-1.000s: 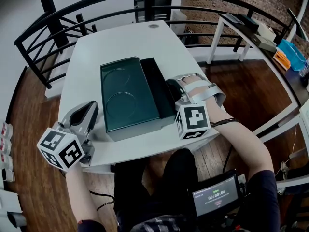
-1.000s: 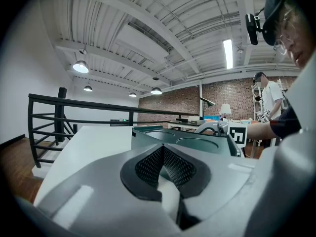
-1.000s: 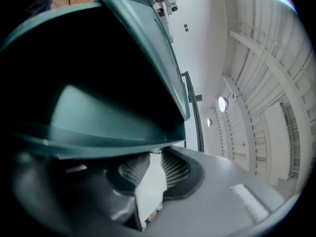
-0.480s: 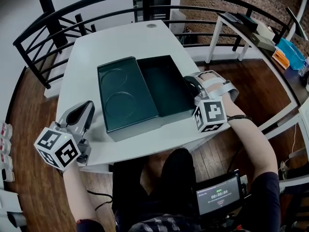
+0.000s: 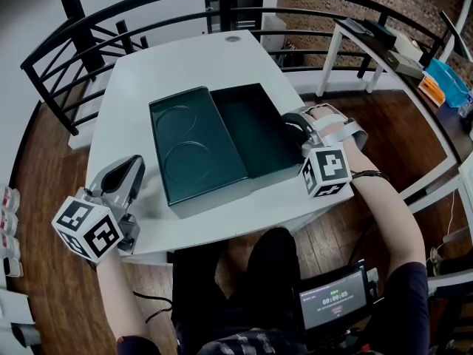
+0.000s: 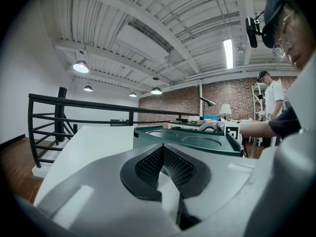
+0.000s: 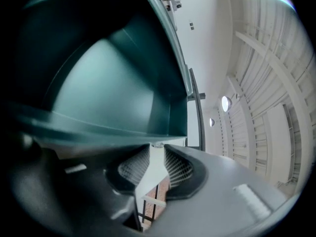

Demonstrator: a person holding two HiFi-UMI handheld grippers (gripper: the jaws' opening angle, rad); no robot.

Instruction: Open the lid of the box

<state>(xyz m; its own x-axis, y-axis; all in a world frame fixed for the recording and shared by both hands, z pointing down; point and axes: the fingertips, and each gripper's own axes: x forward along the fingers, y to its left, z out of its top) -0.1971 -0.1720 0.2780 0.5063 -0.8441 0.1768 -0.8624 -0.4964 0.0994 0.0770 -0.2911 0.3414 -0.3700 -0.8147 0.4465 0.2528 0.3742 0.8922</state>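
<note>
Left gripper (image 5: 127, 170) is found nearest, at the near left corner of the white table (image 5: 140, 72), its pads pressed together with nothing between them. It lies well apart from the dark green box (image 5: 196, 154). It is judged to be parked there so that the work is left unobstructed, since one tool suffices for a hinged lid.

Right gripper (image 5: 290, 126) is held just beyond, at the right-hand rim of the lid (image 5: 255, 128). Its jaws are drawn to a narrow slit, and the rim is seen lying right at their tips. The rim's lip appears to be pinched there, though only at the very ends. That edge is the one farthest from the seam shared with the box, so the grip is judged to have been chosen for leverage.

The lid lies turned over to the right, hollow side up and nearly flat, joined along its left edge to the box, whose top is marked by two round recesses. Both are set in the middle of the table. The opening is judged all but done, and only release of the rim is left.

Beyond the table, a black railing (image 5: 148, 6) is seen curving round.
</note>
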